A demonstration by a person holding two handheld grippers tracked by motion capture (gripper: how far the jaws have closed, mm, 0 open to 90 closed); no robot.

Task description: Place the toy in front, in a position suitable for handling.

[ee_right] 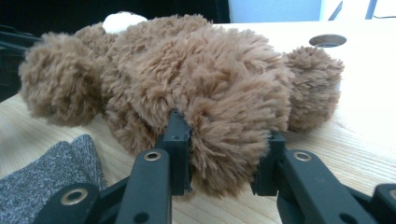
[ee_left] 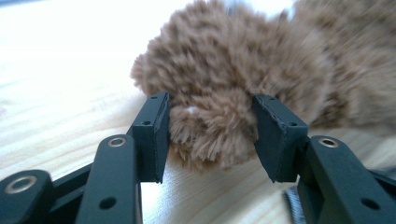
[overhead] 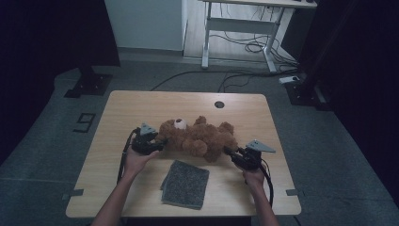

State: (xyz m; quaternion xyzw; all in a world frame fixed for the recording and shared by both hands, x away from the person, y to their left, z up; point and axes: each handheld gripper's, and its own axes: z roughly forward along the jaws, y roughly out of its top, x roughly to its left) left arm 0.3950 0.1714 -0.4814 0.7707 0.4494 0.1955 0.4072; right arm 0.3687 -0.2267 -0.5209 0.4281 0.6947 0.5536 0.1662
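The bench (overhead: 117, 108) has bare wood along its far edge and at both sides, so there is open room beyond the teddy bear (overhead: 197, 136). A folded grey cloth (overhead: 185, 183) lies near the front edge, just short of the bear and between the person's forearms. The bear, brown and shaggy with a pale muzzle, lies mid-bench. The left hand-held gripper (ee_left: 212, 135) stands partly wide, a furry limb between its jaws. The right hand-held gripper (ee_right: 229, 154) clamps another plush limb.
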